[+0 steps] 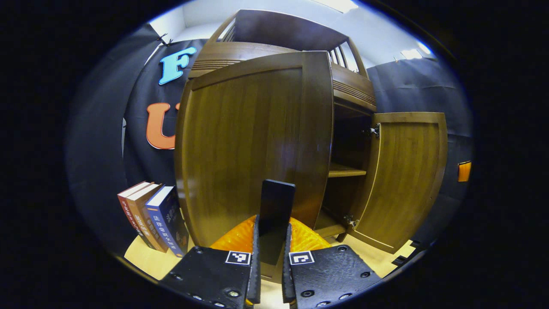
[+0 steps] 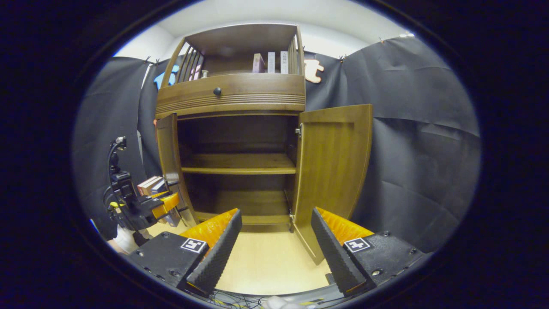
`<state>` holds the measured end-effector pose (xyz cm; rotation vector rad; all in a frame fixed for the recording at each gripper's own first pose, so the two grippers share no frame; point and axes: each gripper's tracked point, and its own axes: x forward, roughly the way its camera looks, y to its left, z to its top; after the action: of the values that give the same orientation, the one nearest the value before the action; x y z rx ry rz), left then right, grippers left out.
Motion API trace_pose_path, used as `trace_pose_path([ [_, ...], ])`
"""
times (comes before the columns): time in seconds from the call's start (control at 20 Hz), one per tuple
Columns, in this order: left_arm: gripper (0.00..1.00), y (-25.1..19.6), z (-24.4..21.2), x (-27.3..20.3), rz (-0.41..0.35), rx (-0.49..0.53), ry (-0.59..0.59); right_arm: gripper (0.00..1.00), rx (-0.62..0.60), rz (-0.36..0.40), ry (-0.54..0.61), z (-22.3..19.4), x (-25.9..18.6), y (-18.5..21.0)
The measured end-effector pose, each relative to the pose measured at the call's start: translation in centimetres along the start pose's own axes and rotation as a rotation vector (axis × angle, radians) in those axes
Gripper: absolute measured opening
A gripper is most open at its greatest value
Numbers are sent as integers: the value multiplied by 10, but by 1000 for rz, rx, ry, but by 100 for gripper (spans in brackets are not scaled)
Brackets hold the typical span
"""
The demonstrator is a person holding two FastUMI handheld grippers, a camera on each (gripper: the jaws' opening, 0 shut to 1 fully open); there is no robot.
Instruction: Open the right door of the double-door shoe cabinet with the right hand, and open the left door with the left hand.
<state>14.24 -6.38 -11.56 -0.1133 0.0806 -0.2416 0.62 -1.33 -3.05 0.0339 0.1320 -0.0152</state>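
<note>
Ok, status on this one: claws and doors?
Left claw shut on left door handle. Right claw open, holding nothing. Right door wide open. Nothing in the way.

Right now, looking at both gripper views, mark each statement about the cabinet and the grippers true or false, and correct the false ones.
1. The right door stands open. True.
2. The left gripper is open and holds nothing. False: it is shut on the left door's dark handle.
3. The right gripper grips the right door. False: it is open, apart from the door.
4. Books stand beside the cabinet's left side. True.
5. The cabinet's middle shelf is bare. True.
</note>
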Motion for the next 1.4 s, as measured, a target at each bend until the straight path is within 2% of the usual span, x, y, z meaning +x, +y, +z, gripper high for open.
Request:
trace_pose_path([
  [0.4, 18, 34, -1, -41, 76, -21, 12, 100, -1, 69, 6, -1, 10, 26],
  [0.45, 27, 38, -1, -45, 85, -13, 11, 100, 2, 78, 8, -2, 11, 29],
  [0.5, 27, 43, -1, -49, 96, -6, 11, 100, 4, 88, 8, -2, 12, 33],
  [0.55, 18, 48, -1, -53, 106, -1, 12, 100, 3, 96, 7, -2, 13, 37],
  [0.8, 17, 76, 1, -72, 150, 11, 0, 100, 8, 125, 6, -3, 17, 48],
  [0.85, 26, 86, 7, -76, 179, 25, -18, 100, 7, 128, 5, -2, 18, 51],
  [0.9, 18, 98, 4, -73, 215, 27, -11, 100, 7, 135, 4, -1, 20, 55],
  [0.95, 4, 107, 7, -84, 243, 42, -30, 100, 5, 139, 5, -1, 21, 58],
  [1.15, 0, 142, 5, -96, 274, 42, -34, 100, 5, 153, 9, -4, 24, 65],
  [1.4, 0, 156, 7, -97, 193, 40, -38, 100, 0, 156, 13, -7, 24, 68],
])
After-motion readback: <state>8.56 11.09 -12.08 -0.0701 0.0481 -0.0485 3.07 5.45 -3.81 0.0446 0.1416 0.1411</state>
